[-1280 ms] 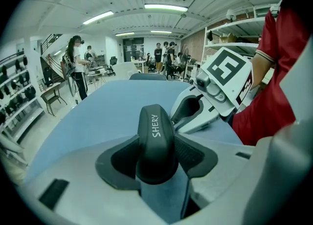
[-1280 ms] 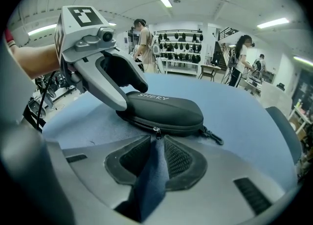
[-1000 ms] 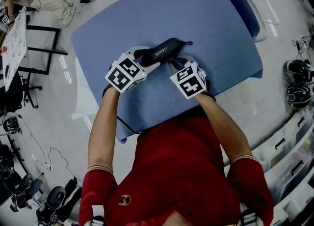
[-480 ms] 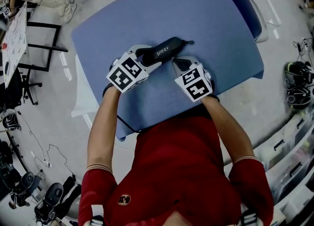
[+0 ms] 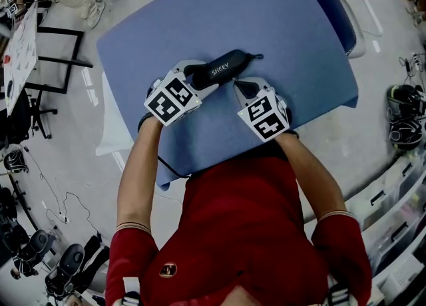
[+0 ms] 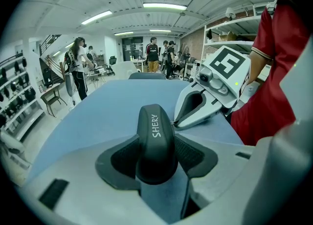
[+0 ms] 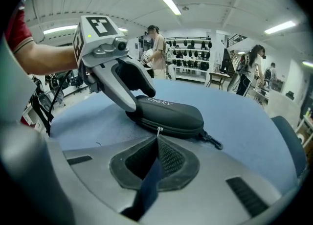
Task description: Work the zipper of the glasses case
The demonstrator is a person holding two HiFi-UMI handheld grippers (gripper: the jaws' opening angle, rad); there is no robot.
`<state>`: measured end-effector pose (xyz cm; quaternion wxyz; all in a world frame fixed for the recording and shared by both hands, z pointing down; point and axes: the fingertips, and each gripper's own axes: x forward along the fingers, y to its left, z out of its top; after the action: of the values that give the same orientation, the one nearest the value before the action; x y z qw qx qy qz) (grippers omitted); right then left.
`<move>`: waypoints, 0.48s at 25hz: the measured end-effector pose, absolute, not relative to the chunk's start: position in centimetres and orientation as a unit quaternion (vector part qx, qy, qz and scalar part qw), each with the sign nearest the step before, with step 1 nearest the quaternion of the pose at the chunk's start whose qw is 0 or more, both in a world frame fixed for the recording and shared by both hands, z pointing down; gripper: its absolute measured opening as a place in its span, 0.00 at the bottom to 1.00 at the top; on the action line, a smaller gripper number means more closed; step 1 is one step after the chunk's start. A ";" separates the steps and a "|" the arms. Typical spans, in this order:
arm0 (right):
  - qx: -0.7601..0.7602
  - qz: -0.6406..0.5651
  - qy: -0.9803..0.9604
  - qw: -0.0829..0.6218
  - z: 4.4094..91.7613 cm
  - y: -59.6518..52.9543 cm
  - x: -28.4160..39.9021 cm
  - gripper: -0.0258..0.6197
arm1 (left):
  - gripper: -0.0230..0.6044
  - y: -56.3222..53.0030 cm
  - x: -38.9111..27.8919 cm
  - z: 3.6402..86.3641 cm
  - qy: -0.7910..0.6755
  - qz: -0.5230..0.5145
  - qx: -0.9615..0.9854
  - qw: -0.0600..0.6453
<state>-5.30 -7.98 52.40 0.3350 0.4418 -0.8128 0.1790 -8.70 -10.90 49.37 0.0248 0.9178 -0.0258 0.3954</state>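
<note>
Blue-clothed table (image 5: pixel 279 18) holds the glasses case (image 5: pixel 223 67) above a cable-strewn floor (image 5: pixel 73 145).

Black glasses case (image 5: pixel 223 68) (white lettering), blue table (image 5: pixel 286 18)

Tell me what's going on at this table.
A person holds a gripper in each hand over a blue table. The left gripper clamps one end of the black glasses case. The jaws of the right gripper have just been closing and now pinch the zipper pull on the case's side. The case looks shut.
</note>
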 end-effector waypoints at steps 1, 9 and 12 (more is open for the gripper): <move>0.440 0.168 -0.812 0.344 52.4 -7.9 -5.4 0.04 | 0.36 -10.9 -8.7 49.4 -0.026 0.397 0.917 0.025; 0.400 0.107 -0.818 0.400 53.3 -7.1 -6.5 0.04 | 0.36 -10.6 -8.4 49.7 -0.038 0.413 0.910 0.026; 0.384 0.102 -0.827 0.399 53.4 -6.6 -8.3 0.04 | 0.36 -10.6 -8.5 49.7 -0.041 0.416 0.908 0.024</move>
<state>-8.29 -6.64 53.43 0.3990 0.3836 -0.8267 0.1016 -8.48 -10.57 49.68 0.0241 0.9080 -0.0405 0.4163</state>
